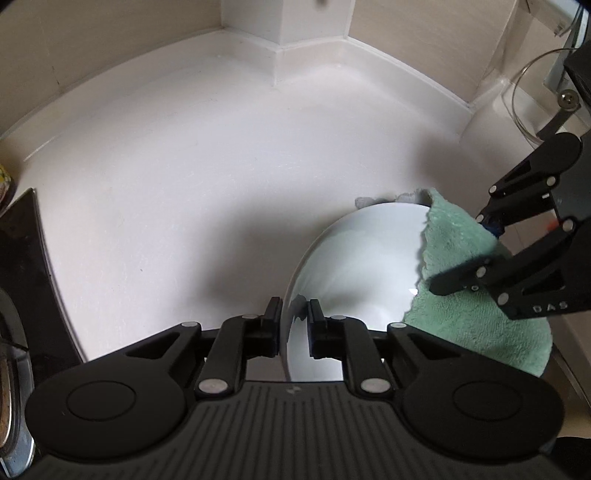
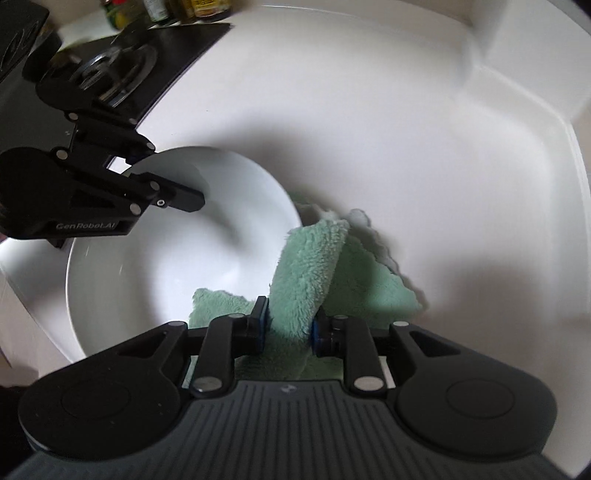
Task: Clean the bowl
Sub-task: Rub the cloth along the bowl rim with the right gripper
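Observation:
A white bowl is held tilted above the white countertop. My left gripper is shut on its rim, one finger inside and one outside. In the right wrist view the same bowl fills the left middle, with the left gripper clamped on its far rim. A green fluffy cloth is pinched in my right gripper and drapes over the bowl's near edge. The cloth covers the bowl's right side in the left wrist view, and the right gripper comes in from the right.
The white countertop ends at a raised backsplash and a corner post. A black stove with a burner lies to the left, with several bottles behind it. A glass item stands at the far right.

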A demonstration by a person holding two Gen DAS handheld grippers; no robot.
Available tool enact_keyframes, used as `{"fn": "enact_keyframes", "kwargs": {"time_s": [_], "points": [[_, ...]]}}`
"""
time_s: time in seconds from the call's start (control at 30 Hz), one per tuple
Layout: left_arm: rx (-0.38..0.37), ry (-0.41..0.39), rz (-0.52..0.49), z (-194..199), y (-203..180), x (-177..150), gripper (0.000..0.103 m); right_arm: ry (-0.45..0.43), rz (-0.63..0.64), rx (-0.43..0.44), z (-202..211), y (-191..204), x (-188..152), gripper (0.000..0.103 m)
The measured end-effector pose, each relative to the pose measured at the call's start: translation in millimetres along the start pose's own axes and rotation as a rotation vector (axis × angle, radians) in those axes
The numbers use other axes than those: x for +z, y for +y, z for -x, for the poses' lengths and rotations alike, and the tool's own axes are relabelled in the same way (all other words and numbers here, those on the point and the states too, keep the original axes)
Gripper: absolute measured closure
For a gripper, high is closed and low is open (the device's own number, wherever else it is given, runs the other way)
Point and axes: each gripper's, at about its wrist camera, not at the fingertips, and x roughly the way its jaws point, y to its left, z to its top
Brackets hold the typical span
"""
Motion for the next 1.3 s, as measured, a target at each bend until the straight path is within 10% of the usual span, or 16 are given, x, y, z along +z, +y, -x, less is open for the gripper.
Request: {"fn": "enact_keyframes", "kwargs": {"time_s": [0.4,0.77,1.1,1.3], "points": [[-0.087,0.105,-0.286,-8.4,-18.0,36.2,0.088,-0.006,0.399,0.068,3.3,17.2,-4.9,0.084],[-0.008,0.103,-0.203,-1.3,-10.2,18.1,0.092,-0.056,0.591,0.118,-11.6,29.4,34.8,0.083],[0.022,0.040,-0.051,11.2,-1.6,-3.4,0.092,0.006,0.149,-0.004,4.0,17.8,-5.7,0.083],[-0.003,0.084,-0.148,14.4,-6.7,-4.3,0.092,-0.018,0.082,0.010,11.0,18.5,-30.3,0.083]]}}
